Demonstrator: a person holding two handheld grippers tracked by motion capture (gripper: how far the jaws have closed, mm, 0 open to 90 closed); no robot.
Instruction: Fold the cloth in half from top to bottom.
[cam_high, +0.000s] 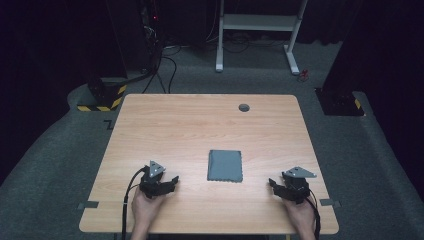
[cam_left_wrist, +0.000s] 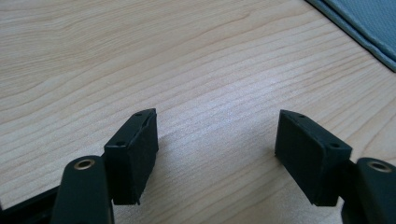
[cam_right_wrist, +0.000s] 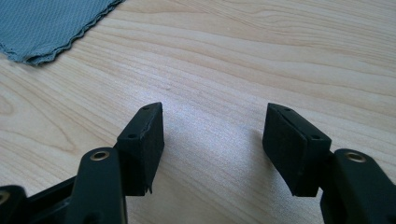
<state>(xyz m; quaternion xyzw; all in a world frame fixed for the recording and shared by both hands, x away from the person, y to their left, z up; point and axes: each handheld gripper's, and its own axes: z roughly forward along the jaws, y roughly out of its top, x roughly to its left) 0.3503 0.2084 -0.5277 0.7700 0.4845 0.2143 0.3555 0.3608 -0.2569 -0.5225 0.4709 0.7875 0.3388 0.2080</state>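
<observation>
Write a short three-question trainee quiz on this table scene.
1. True or false: the left gripper holds the folded grey cloth.
2. Where is the cloth? A) between the two grippers B) left of both C) on the floor
3. Fill in: the right gripper has its jaws ____.

Key: 1 false, it is open over the bare light wooden table; 2 A; 3 open.

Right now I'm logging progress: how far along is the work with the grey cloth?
The folded grey cloth lies flat mid-table, untouched. The left gripper and right gripper rest either side of it, jaws open and empty. Nothing is in hand; any grasping or moving of the cloth is still ahead.
</observation>
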